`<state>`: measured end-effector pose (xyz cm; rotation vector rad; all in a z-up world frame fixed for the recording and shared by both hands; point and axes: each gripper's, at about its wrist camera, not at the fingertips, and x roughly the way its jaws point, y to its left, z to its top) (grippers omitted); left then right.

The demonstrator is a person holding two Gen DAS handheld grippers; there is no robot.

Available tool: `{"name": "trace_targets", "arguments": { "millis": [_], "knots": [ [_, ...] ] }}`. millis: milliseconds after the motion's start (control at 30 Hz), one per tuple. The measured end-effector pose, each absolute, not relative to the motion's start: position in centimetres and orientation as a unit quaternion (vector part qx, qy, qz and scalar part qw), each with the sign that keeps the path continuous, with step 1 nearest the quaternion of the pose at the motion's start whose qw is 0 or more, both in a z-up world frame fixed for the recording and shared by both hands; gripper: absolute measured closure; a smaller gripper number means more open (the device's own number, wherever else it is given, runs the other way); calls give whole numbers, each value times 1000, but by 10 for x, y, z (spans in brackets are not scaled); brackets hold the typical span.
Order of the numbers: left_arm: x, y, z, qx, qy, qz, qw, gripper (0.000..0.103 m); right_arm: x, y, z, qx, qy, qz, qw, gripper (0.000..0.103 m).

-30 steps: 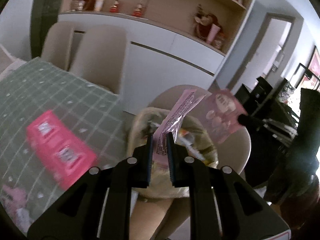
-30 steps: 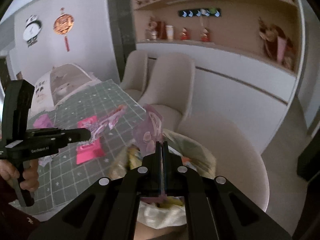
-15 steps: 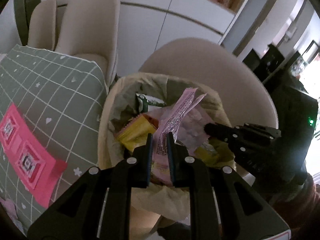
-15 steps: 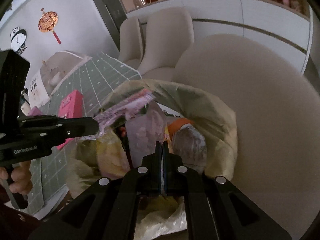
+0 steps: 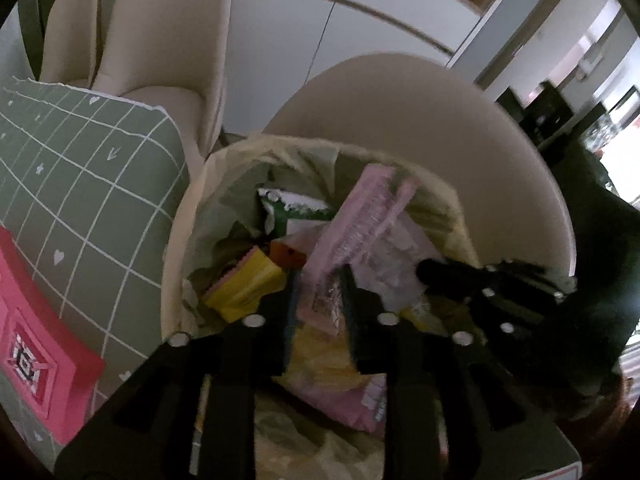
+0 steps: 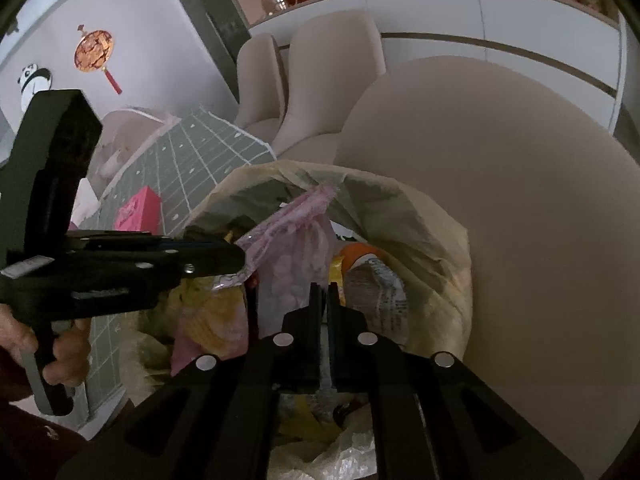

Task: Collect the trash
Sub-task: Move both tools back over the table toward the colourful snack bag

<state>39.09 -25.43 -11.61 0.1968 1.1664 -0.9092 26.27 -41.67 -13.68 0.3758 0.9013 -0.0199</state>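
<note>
Left tool (image 5: 319, 300) spread, pink wrapper (image 5: 352, 228) loose between fingers, over bin (image 5: 176, 248).

Table (image 5: 92, 168): covered with sage-green cloth (image 6: 192, 160), white grid lines, small white hearts and stars; scalloped white edging at far end. Lying flat on cloth near its edge: pink packet (image 5: 36, 344) with dark square emblem; seen again as pink box shape (image 6: 138, 210) in right wrist view. Further along, at far left of right wrist view: pale printed sheet or mat (image 6: 128, 136), detail unclear. Standing just beside table edge: bin with yellowish liner (image 5: 188, 224), heaped with wrappers. Beige chairs (image 5: 168, 40) behind table end.
</note>
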Motion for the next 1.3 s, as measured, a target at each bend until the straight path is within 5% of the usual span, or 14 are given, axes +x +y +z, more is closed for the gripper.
{"name": "trace_targets", "arguments": {
  "millis": [133, 400, 967, 1300],
  "knots": [
    [388, -237, -101, 60, 517, -423, 742, 69, 255, -417, -131, 178, 427, -24, 886, 75],
    [382, -166, -60, 29, 470, -388, 792, 67, 235, -405, -108, 157, 407, -64, 898, 63],
    [349, 162, -73, -105, 441, -50, 890, 67, 280, -233, -60, 67, 362, 107, 924, 63],
    [301, 256, -78, -163, 435, 24, 885, 67, 332, -75, -88, -18, 397, 279, 874, 62]
  ]
}}
